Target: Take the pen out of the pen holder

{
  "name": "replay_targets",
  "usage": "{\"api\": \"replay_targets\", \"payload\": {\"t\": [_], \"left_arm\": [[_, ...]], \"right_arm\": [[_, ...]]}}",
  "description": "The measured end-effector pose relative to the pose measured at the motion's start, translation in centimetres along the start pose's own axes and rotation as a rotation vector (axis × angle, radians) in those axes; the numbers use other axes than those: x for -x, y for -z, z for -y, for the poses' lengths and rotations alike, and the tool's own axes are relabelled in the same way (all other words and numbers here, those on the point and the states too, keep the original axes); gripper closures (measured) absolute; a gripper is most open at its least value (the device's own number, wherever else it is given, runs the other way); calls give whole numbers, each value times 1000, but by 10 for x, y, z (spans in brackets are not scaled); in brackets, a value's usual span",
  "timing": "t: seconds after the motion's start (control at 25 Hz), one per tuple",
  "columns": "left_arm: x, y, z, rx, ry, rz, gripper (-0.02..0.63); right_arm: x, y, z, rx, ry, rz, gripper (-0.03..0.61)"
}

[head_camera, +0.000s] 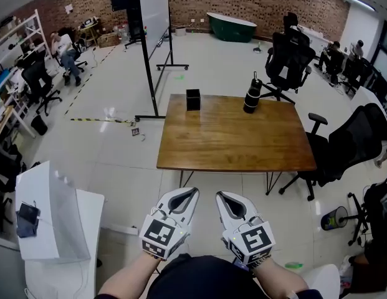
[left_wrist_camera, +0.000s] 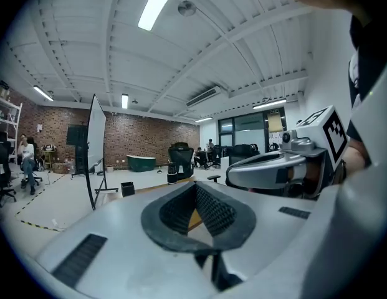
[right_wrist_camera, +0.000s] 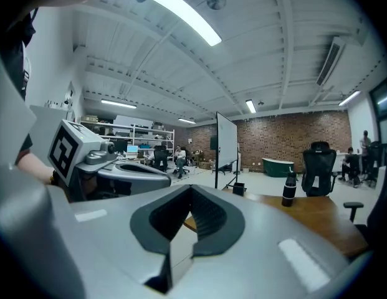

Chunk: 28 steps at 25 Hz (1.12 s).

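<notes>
A black square pen holder (head_camera: 192, 99) stands at the far edge of a brown wooden table (head_camera: 230, 136), and whether a pen is in it is too small to tell. It also shows small in the left gripper view as the pen holder (left_wrist_camera: 127, 189), and in the right gripper view as the pen holder (right_wrist_camera: 238, 189). My left gripper (head_camera: 195, 191) and right gripper (head_camera: 219, 195) hang side by side, short of the table's near edge. Both are shut with nothing between the jaws, as seen on the left gripper (left_wrist_camera: 195, 185) and the right gripper (right_wrist_camera: 191, 189).
A black bottle (head_camera: 252, 94) stands at the table's far right. A whiteboard on a stand (head_camera: 153, 23) is beyond the table on the left. Black office chairs (head_camera: 349, 143) sit right of the table, and a white cabinet (head_camera: 53, 220) is at my near left.
</notes>
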State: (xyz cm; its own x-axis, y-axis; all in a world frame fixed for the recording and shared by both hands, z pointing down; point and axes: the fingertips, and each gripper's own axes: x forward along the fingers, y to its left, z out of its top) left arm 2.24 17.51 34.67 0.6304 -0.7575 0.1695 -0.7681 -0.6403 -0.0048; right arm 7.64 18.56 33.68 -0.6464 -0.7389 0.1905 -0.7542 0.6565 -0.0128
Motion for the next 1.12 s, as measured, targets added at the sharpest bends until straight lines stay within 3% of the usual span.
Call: {"api": "replay_targets", "payload": {"t": [0.56, 1.12], "left_arm": [[-22, -4, -103, 2, 59, 18, 609], [-40, 1, -150, -12, 58, -1, 609]], "right_arm": [[-109, -24, 0, 12, 48, -8, 578], [-167, -27, 10, -4, 33, -2, 578]]}}
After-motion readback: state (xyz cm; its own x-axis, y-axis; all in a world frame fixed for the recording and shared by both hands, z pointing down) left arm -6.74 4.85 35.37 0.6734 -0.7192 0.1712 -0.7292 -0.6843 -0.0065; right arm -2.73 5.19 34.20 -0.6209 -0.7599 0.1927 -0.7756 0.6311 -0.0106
